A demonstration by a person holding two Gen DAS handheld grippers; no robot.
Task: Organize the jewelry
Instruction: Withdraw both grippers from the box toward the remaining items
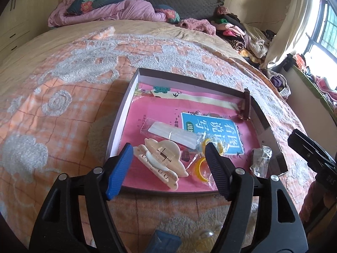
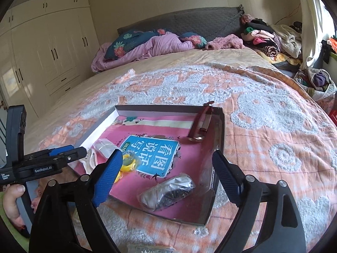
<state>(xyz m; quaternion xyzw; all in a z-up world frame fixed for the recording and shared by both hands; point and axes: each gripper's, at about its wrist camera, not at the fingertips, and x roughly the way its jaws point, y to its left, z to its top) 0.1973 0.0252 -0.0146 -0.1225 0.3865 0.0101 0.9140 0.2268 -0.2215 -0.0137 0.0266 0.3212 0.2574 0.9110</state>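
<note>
A shallow box (image 1: pixel 118 124) (image 2: pixel 219 147) lies on the bed, lined with a pink book (image 1: pixel 160 109) (image 2: pixel 151 145). In it lie a cream claw hair clip (image 1: pixel 162 160), yellow rings in a clear bag (image 1: pixel 200 166) (image 2: pixel 127 164), a flat clear packet (image 1: pixel 168 132), a dark red clip (image 1: pixel 245 107) (image 2: pixel 201 124) at the far corner, and a crinkled silver bag (image 1: pixel 260 162) (image 2: pixel 168 191). My left gripper (image 1: pixel 168 166) is open, just above the cream clip at the box's near edge. My right gripper (image 2: pixel 166 172) is open, above the silver bag.
The bed has an orange and white quilt (image 1: pixel 73 84) (image 2: pixel 263 116). Pink bedding and pillows (image 1: pixel 105 8) lie at the headboard, piled clothes (image 2: pixel 267 38) at the far right. Wardrobes (image 2: pixel 48 52) stand left. A blue item (image 1: pixel 164 242) lies near my left gripper's base.
</note>
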